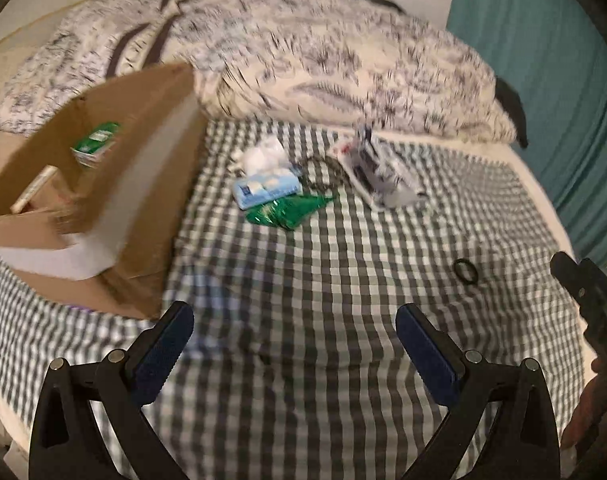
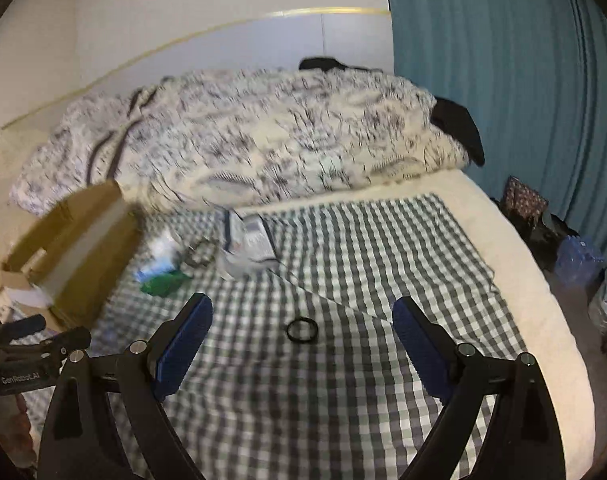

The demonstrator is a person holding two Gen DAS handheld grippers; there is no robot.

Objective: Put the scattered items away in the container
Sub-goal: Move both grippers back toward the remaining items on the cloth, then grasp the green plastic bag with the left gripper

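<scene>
A cardboard box [image 1: 151,128] [image 2: 83,240] stands open on the checked bedsheet at the left, with a green carton [image 1: 97,142] inside. Beyond my grippers lie a blue tissue pack [image 1: 265,188] [image 2: 155,268], a green packet [image 1: 291,210] [image 2: 163,284], a clear plastic bag [image 1: 383,168] [image 2: 249,244] and a dark cord [image 1: 319,168] [image 2: 201,254]. A black ring [image 1: 465,271] [image 2: 301,329] lies nearer. My left gripper [image 1: 295,320] is open and empty over the sheet. My right gripper [image 2: 303,312] is open, and the ring lies on the sheet just past its fingertips.
A patterned duvet [image 1: 323,60] [image 2: 263,140] is heaped at the far end of the bed. A teal curtain [image 1: 543,60] [image 2: 503,80] hangs at the right. Bags and water bottles [image 2: 575,260] sit on the floor beside the bed's right edge.
</scene>
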